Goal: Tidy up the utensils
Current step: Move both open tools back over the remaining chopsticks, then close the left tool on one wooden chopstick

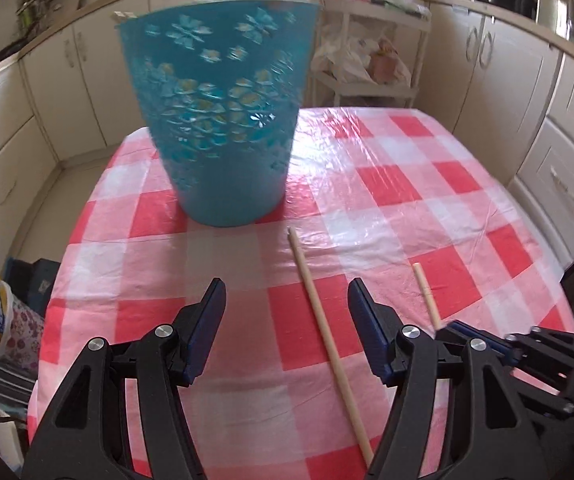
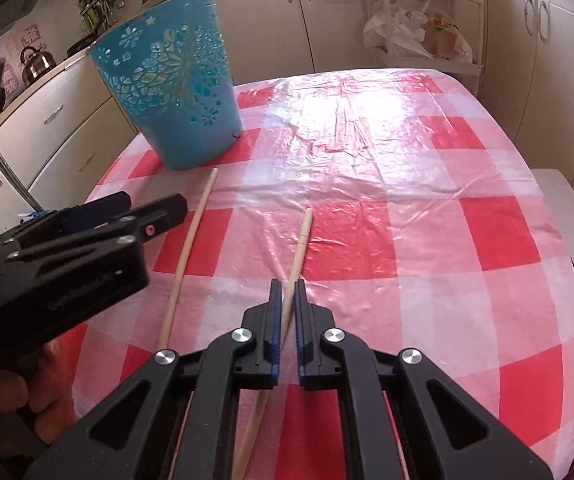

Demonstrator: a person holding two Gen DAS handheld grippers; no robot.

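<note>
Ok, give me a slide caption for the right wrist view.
Right gripper shut on one wooden chopstick, a second wooden chopstick lying alongside, before a perforated blue plastic basket.

Kettle: shiny steel kettle (image 2: 37, 65), far left of the hand-held gripper
Rack: white wire rack (image 1: 371, 46), bagged goods, far ahead
Cabinets: cream cabinets (image 2: 519, 60) beyond

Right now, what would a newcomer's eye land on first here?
The tall teal basket with flower cut-outs stands at the far left of the red-checked tablecloth. Nearer, two wooden sticks lie apart: the right gripper is shut on the right stick, the left gripper open around the left stick.
</note>
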